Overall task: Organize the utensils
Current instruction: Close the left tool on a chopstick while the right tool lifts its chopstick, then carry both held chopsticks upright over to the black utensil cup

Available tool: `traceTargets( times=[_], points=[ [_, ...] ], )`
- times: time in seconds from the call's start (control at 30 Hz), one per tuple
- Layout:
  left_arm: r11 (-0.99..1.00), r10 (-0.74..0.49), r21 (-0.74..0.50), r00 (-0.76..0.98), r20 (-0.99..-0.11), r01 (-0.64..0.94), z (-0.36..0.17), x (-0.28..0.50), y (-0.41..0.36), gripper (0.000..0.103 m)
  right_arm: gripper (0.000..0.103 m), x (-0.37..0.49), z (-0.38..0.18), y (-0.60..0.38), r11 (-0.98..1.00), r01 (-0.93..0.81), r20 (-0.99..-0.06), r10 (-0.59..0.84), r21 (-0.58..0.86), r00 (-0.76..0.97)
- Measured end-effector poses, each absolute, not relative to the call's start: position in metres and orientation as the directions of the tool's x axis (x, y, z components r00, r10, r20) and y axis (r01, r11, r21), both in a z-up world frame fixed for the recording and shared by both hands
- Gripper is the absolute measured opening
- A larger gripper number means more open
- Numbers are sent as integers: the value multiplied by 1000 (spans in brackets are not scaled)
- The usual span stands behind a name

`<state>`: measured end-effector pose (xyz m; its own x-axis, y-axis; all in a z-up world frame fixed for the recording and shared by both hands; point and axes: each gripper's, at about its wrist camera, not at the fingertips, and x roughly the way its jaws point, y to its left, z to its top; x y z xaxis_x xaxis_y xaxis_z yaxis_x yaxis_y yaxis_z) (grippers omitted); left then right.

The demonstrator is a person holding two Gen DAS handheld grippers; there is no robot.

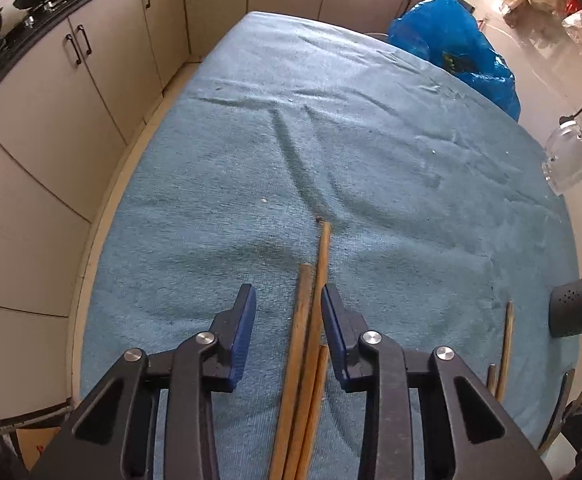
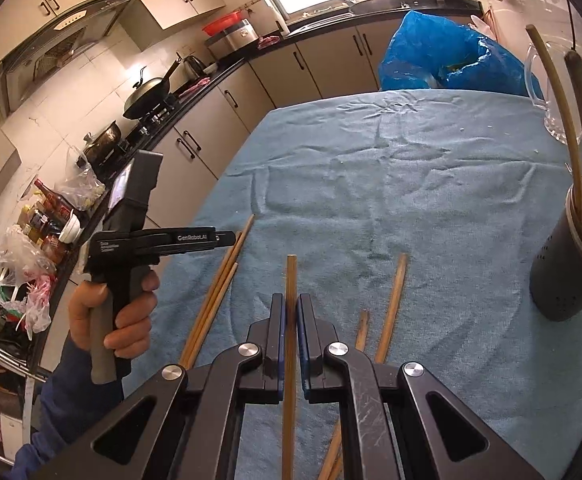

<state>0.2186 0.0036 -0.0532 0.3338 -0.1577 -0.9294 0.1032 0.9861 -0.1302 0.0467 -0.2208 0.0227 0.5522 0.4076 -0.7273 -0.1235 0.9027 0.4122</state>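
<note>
Right gripper (image 2: pixel 290 312) is pinching one chopstick (image 2: pixel 290 276) above the table's near edge; left gripper (image 1: pixel 289 312), spread, is straddling three chopsticks (image 1: pixel 311 320). Next, probably carrying it to the holder (image 2: pixel 571 264) at the right edge.

Both wrist views look steeply down, close, sharing the blue cloth (image 1: pixel 371 160).

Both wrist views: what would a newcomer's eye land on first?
Likely the right gripper, front and centre, shut on a single chopstick above the blue towel. Next, the left gripper, jaws parted over three chopsticks lying on the towel, none gripped yet. At the right edge stands a dark holder with a few utensils already in it.
</note>
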Motion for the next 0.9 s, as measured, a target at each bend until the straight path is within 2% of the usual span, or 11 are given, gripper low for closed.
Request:
traceTargets(
  times=[0.13,0.37,0.5,0.57,0.63,0.77,0.9],
  points=[
    [990,-127,-100,332,-935,96,-58,221,5,24,6,47,22,-220,903,-124,-729,408,411,549],
    [991,-122,-98,331,-936,87,-60,222,11,24,6,49,19,-213,903,-130,-734,411,410,540],
    [996,-57,-27,348,-936,91,-61,221,1,24,6,52,16,-210,907,-129,-741,404,401,537],
    [997,-7,25,372,-928,79,-62,220,-6,11,6,53,15,-209,912,-119,-746,392,393,539],
    [996,17,50,387,-922,75,-61,217,-9,7,6,51,16,-209,910,-122,-740,395,397,544],
    [996,-23,13,428,-904,83,-49,202,-2,7,6,43,25,-210,908,-142,-716,401,395,571],
    [997,-61,-25,514,-856,78,-10,172,10,7,6,32,41,-210,901,-181,-672,416,393,612]
  ],
)
